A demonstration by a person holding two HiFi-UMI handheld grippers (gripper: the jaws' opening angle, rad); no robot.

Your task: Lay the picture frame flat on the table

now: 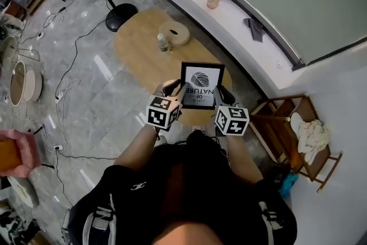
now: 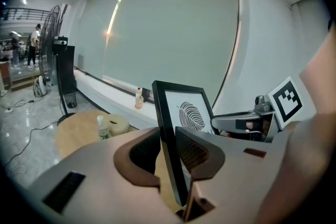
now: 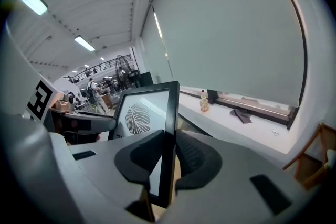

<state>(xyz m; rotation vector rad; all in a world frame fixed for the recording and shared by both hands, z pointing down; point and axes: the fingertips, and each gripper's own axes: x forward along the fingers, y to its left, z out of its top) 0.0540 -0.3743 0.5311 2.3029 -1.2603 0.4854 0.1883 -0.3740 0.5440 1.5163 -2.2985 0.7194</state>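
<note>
Black rectangular picture frame [image 1: 202, 85], clamped upright in left tool [image 1: 181, 90] and right tool [image 1: 221, 92], probably next needs tipping flat onto oval wooden desk [image 1: 137, 43] ahead.

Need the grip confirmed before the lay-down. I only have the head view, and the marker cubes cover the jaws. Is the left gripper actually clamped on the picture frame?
Observer: Yes. In the left gripper view, the left gripper has its pads pressing both faces of the picture frame at one side edge.
Operator: Right gripper?
Observer: Same. The right gripper view shows the right gripper shut on the opposite side edge, a pad on each face.
Operator: How high on the frame?
Observer: Low. In both gripper views the frame's bottom corner shows just under the pads, with the fingerprint print above them.
</note>
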